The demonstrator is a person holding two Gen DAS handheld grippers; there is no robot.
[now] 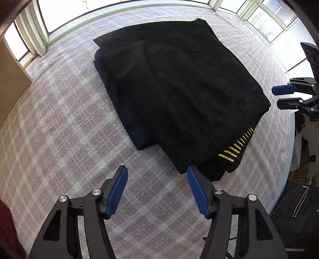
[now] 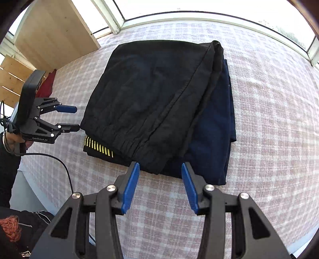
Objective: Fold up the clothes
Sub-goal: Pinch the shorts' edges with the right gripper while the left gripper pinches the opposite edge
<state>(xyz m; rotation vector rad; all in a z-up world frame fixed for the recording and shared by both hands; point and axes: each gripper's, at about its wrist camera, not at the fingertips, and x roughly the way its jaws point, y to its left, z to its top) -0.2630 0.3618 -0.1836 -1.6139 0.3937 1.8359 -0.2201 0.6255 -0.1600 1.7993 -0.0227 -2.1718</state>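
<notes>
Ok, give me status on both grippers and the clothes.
Left gripper open, empty. Right gripper open, empty, fingers at the near edge of the stack. Black garment folded on top of navy garment. Nothing in the way.

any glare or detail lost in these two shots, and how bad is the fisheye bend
Left wrist view: windows blown out white, black garment nearly featureless, plaid cloth smeared toward the rim. Right wrist view: window also overexposed, but garment seams read clearly; window frame bows strongly.
</notes>
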